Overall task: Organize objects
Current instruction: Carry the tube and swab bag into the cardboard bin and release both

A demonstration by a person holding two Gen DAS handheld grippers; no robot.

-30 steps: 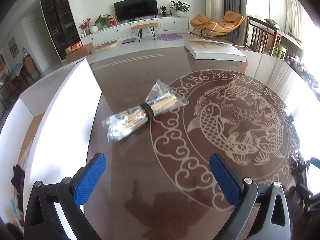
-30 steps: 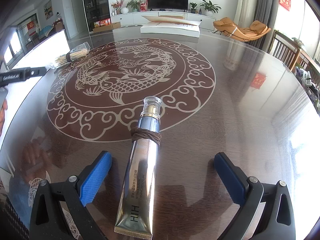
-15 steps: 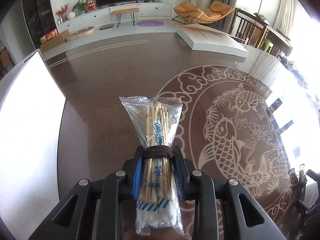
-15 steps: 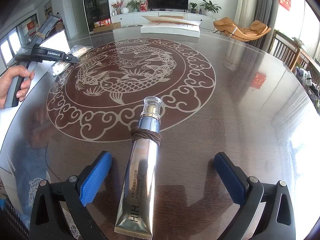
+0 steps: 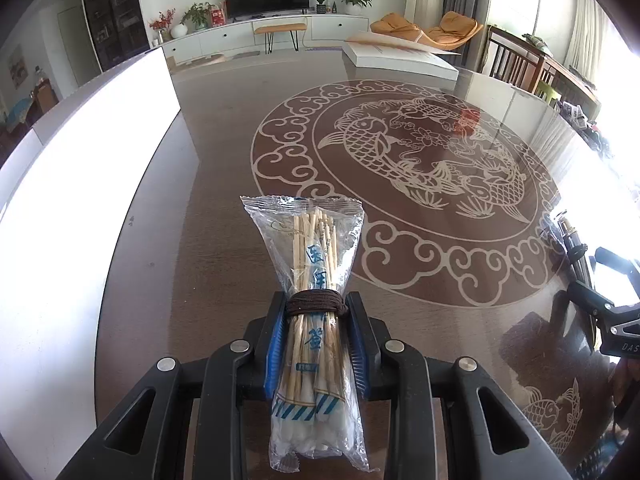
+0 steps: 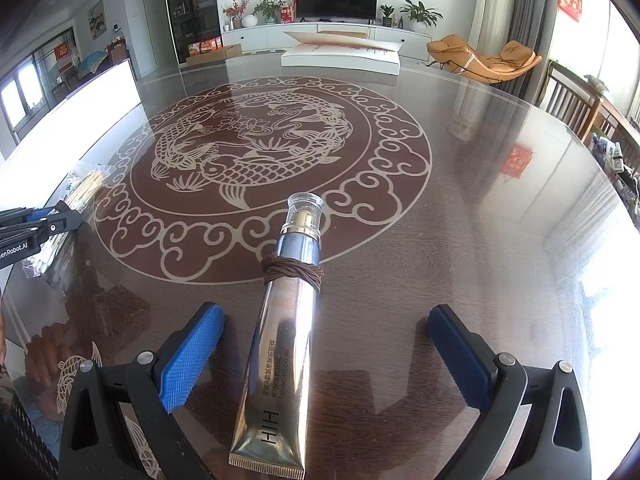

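Left gripper (image 5: pixel 316 344) clamped on a bagged bundle of sticks (image 5: pixel 316 320), apparently just above the glossy table (image 5: pixel 224 168), right gripper (image 6: pixel 326 354) spread wide, untouched cream tube (image 6: pixel 282 344) lying between its fingers.

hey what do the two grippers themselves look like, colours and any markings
Both the left gripper and the right gripper have black plastic frames with cut-out openings, silver round bolts, and blue textured pads on the fingers. The left one's side carries white lettering ending "enRobot.AI".
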